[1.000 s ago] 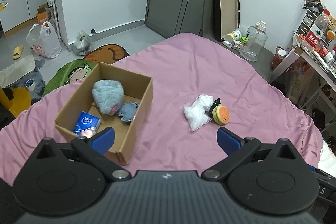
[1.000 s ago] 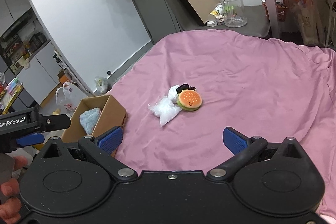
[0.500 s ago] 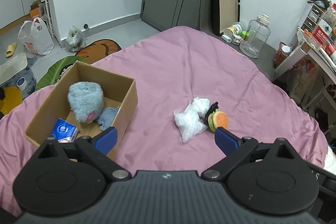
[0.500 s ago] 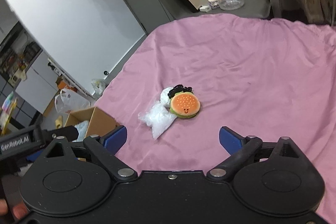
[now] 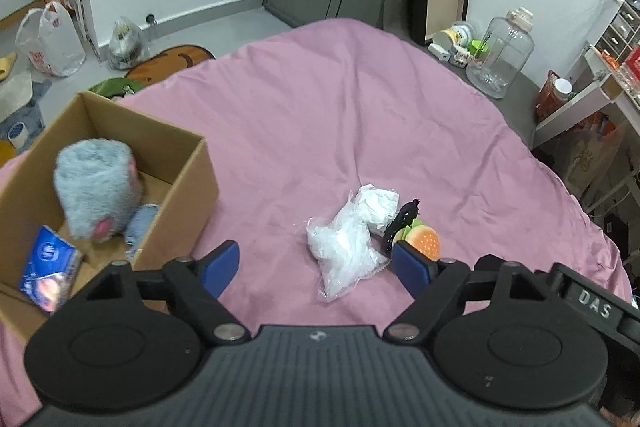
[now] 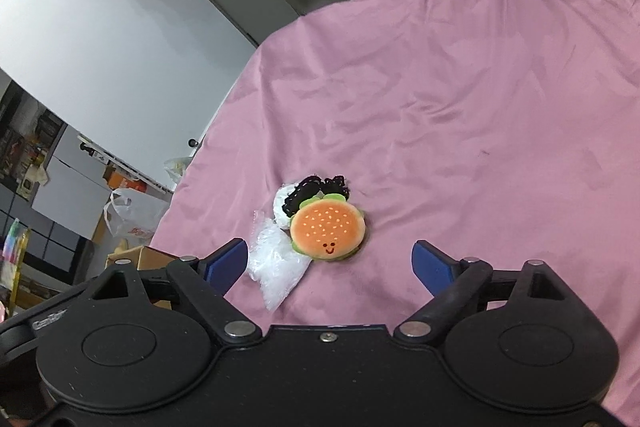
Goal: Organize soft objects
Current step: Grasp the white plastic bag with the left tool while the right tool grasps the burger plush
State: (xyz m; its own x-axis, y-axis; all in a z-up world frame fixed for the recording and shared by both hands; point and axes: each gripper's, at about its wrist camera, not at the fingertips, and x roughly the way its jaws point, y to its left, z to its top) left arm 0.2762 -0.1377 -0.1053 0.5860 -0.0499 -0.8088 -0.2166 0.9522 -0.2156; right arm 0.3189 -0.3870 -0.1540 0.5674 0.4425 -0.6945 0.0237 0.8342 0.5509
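We bring both tongs, left gripper (image 5: 316, 263) and right gripper (image 6: 330, 263), just narrowing yet empty, toward mid-frame bag (image 5: 346, 247) and burger (image 6: 327, 227), since the box (image 5: 176, 195) collects soft things.

On the pink sheet (image 5: 360, 115), one cardboard box (image 5: 188, 195) is seen at the left, with three items counted inside: one grey plush (image 5: 96, 183), one small blue-grey piece (image 5: 140, 227) and one blue packet (image 5: 48, 267). To the right, three loose items are counted: one clear bag (image 5: 344, 251), one burger plush (image 6: 327, 227), one black crocheted piece (image 6: 316, 191).
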